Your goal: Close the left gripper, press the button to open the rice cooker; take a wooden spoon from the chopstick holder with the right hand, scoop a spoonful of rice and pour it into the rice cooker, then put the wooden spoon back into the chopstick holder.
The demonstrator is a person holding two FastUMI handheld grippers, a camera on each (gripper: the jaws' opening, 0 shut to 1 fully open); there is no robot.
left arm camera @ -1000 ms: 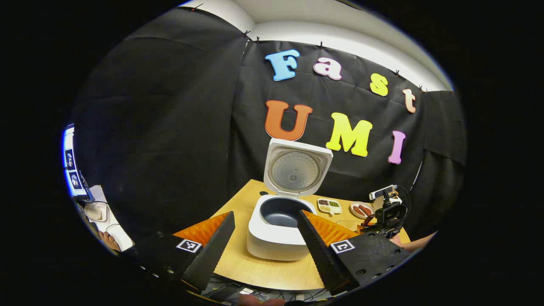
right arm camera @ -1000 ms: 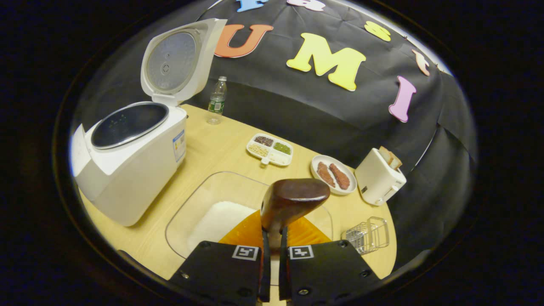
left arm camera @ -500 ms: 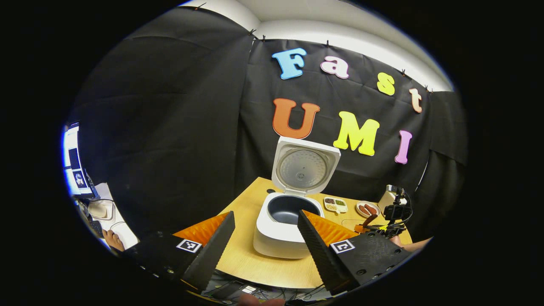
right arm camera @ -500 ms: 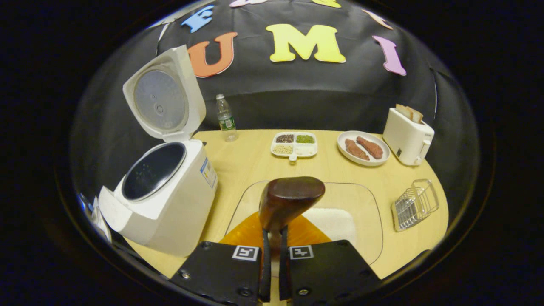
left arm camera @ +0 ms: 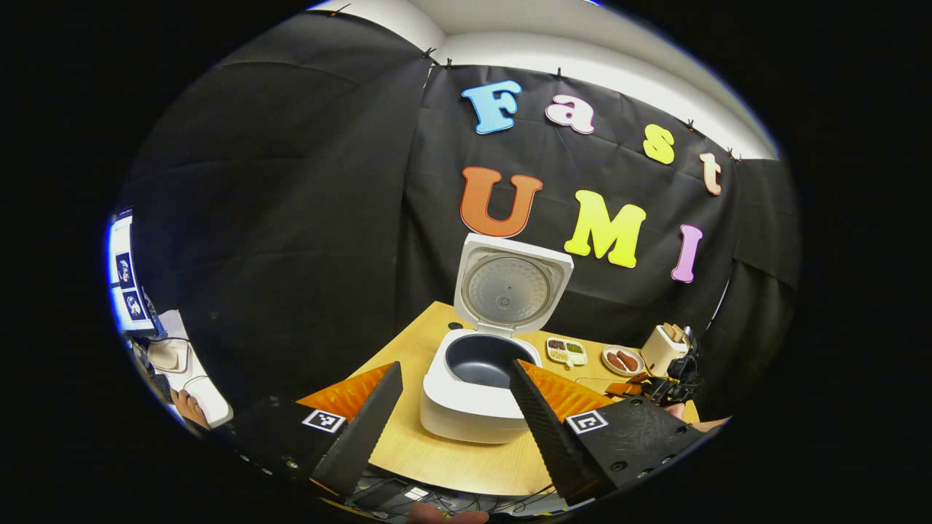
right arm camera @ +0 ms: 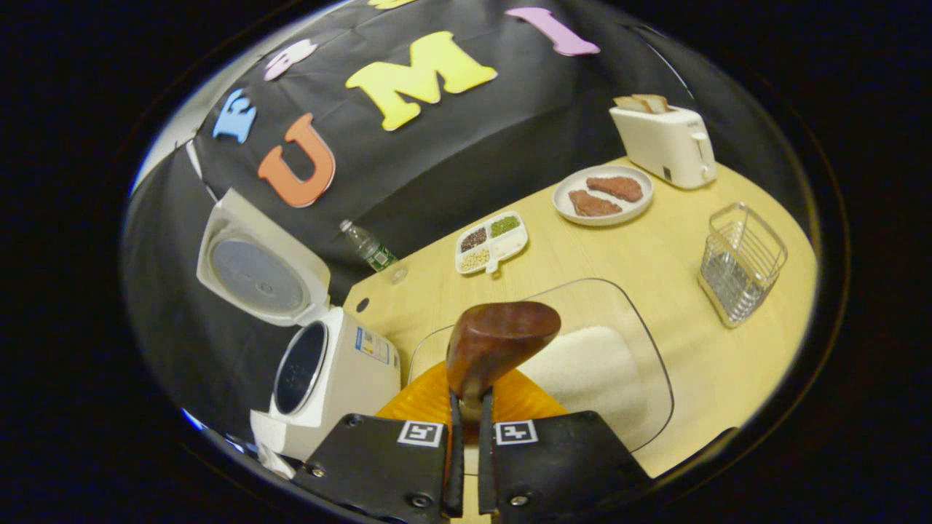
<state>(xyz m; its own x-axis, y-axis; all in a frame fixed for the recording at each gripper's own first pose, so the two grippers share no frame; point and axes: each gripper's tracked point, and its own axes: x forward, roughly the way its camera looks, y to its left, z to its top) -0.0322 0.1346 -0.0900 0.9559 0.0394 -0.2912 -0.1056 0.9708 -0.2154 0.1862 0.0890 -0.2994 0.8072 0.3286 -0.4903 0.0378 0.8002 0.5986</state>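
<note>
In the right gripper view the right claw (right arm camera: 466, 466) is rolling, so the surface (right arm camera: 582, 247) is tilting. The rice cooker (right arm camera: 328, 371) is sliding from left of centre to the lower left, while the toaster (right arm camera: 666, 142) and wire holder (right arm camera: 743, 262) are climbing toward the upper right. In the left gripper view, the far right claw (left arm camera: 673, 382) is sinking lower at the right edge.

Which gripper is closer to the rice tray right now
Right. The right gripper, gripping the spoon, hovers over the rice tray; the left gripper sits back beyond the cooker.
</note>
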